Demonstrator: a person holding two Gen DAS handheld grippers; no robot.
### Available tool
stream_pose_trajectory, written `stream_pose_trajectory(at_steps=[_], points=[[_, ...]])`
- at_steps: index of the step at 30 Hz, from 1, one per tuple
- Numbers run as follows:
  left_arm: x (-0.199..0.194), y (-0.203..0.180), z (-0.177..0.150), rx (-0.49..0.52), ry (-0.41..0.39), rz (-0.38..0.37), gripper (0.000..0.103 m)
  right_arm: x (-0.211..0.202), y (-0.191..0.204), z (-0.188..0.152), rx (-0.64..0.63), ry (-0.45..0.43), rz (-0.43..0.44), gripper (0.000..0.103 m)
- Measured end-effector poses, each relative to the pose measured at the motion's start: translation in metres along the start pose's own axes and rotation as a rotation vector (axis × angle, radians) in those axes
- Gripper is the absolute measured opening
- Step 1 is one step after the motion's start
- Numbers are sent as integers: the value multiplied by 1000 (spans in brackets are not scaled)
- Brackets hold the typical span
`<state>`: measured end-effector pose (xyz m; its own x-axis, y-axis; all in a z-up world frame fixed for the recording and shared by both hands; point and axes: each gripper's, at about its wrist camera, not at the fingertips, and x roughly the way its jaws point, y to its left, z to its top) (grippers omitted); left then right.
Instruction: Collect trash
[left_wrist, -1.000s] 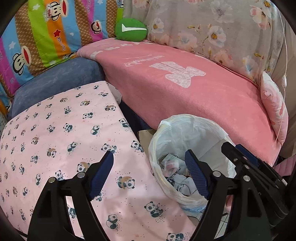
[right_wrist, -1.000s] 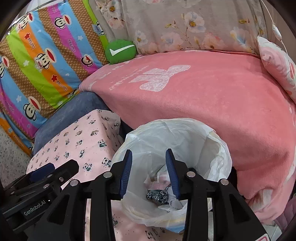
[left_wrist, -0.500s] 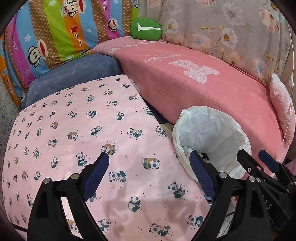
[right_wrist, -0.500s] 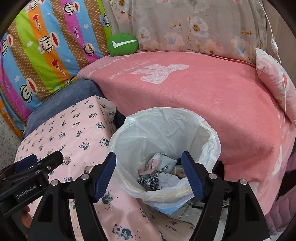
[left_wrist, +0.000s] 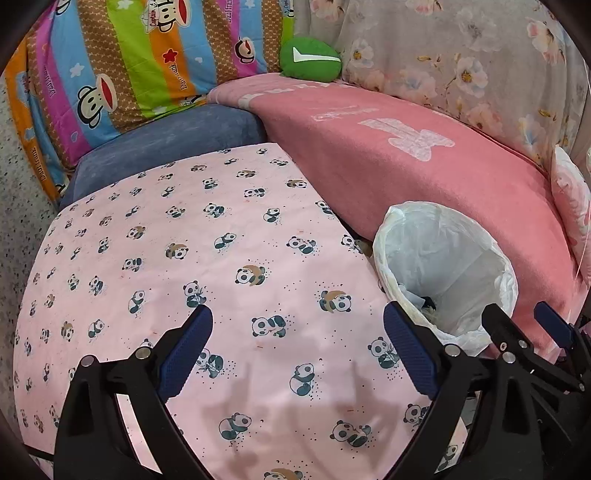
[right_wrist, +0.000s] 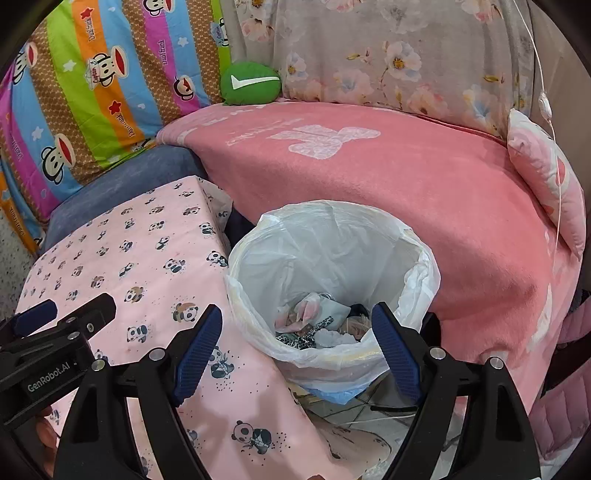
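A trash bin lined with a white plastic bag (right_wrist: 332, 236) stands between the panda-print table and the pink sofa. Crumpled wrappers and tissues (right_wrist: 314, 325) lie in its bottom. The bin also shows in the left wrist view (left_wrist: 443, 236). My right gripper (right_wrist: 299, 350) is open and empty, above the bin's near rim. My left gripper (left_wrist: 295, 350) is open and empty over the pink panda-print cloth (left_wrist: 184, 240). Each gripper shows at the edge of the other's view.
A sofa under a pink blanket (right_wrist: 406, 173) curves behind the bin. A green cushion (right_wrist: 251, 83), a striped monkey-print cushion (left_wrist: 110, 74) and floral fabric (right_wrist: 388, 55) line its back. A pink pillow (right_wrist: 543, 173) sits at the right. Tiled floor (right_wrist: 369, 413) shows below the bin.
My right gripper opened from nearly shut and pulled back above the bin. My left gripper moved left and back from the bin, over the panda cloth.
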<state>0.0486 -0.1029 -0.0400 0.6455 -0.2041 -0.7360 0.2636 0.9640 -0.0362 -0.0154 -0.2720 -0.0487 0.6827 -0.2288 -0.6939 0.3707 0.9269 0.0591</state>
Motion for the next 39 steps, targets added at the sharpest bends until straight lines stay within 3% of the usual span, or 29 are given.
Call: stream_pose_trajectory(at_steps=[14, 16, 39], points=[[2, -1, -7, -4, 7, 19, 94, -1, -3, -9, 3, 16, -10, 88], [3, -2, -8, 0, 13, 23, 94, -1, -6, -10, 8, 18, -14, 97], [5, -9, -14, 14, 9, 43, 94, -3, -17, -14, 16, 27, -38, 96]])
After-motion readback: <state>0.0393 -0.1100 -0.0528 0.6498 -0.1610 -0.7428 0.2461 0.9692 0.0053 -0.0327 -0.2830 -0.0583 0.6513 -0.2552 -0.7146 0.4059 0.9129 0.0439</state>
